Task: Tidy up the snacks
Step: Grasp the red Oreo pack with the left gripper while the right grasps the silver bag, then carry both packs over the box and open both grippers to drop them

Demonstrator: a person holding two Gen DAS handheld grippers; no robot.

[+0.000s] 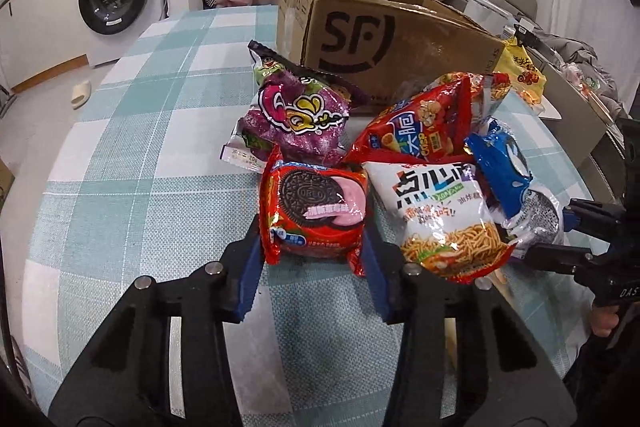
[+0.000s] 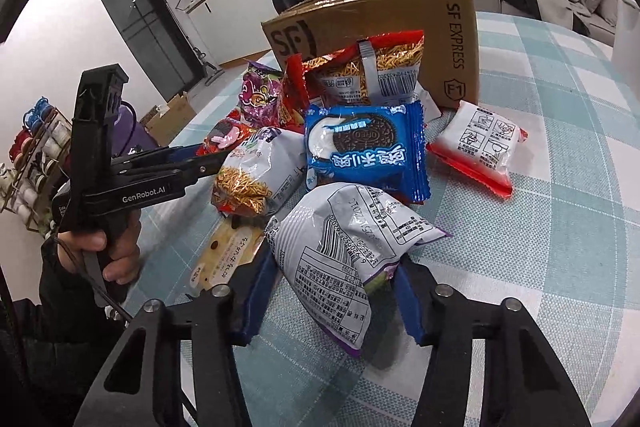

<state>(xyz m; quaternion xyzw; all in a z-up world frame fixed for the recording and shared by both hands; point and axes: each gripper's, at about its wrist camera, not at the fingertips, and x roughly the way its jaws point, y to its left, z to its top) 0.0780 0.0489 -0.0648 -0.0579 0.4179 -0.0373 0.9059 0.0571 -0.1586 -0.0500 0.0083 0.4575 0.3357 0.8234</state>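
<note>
left gripper (image 1: 314, 259): fingers set either side of the red crinkly plastic strawberry oreo pack (image 1: 316, 213), blue pads pressing its edges, so gripping it, low over the desk.
right gripper (image 2: 334, 301): fingers closed around the lower end of the puffy silver-white foil snack bag with printed barcode (image 2: 348, 247), bag standing tilted between them.
snack pile: on the teal-and-white checked desk (image 1: 132, 147), just in front of the open brown cardboard sf box (image 1: 384, 39); purple shiny chip bag (image 1: 294, 115), red glossy crisp bag (image 1: 424, 123), white noodle-snack bag (image 1: 444, 215) and blue oreo pack (image 2: 366, 147) all touching or overlapping.
off to the side: small white-and-red sachet (image 2: 478, 147) lying apart from the heap, beside the box corner.
handling, oreo pack: light, slippery film, brittle biscuits inside, so best held across the short sides, gently.
handling, foil bag: air-filled, soft, likely to squirm or pop; safer pinched near the crimped seam.
likely destination: the box, judging by the task.
</note>
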